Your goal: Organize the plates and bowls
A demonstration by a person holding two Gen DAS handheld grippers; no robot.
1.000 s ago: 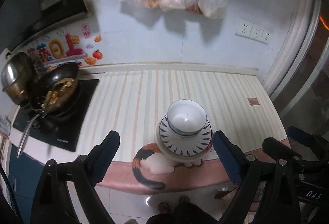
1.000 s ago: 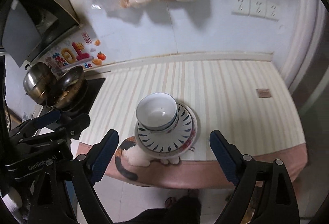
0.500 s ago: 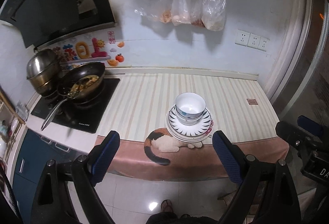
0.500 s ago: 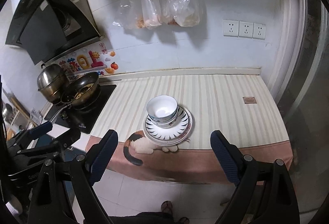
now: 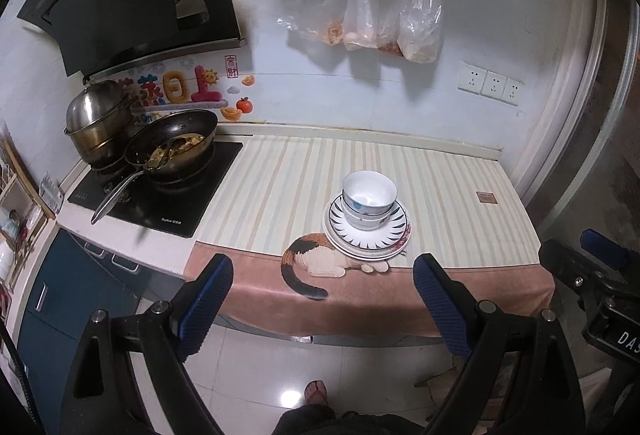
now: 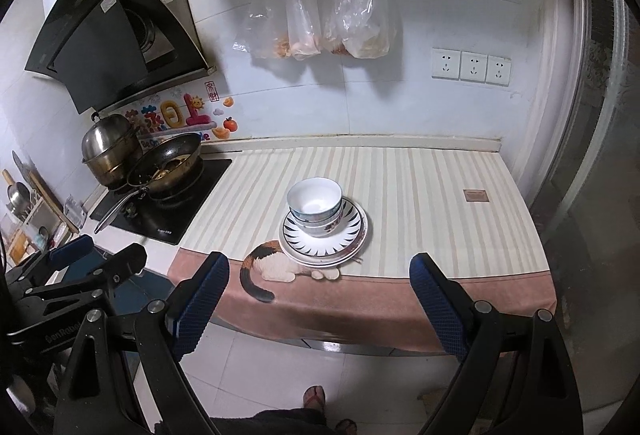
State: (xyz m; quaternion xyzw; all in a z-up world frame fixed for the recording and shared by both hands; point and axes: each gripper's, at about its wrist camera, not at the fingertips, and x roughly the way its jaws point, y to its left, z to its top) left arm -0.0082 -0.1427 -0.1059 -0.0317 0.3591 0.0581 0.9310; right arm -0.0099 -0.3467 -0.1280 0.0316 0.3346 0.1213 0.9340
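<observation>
striped cloth [image 6: 420,195] — white bowls [image 6: 316,205]

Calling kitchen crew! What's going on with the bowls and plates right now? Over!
Left gripper open, empty. Right gripper open, empty. Bowls nested on stacked plates, on the counter's cat cloth. Nothing in the way.

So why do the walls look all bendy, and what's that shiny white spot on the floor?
Left wrist view: the fisheye lens bows the counter edge and darkens the corners; the floor spot is glare from a light on glossy tiles. Right wrist view: the same bending curves the wall sockets, and the hanging bags cast soft shadows on the wall.
</observation>
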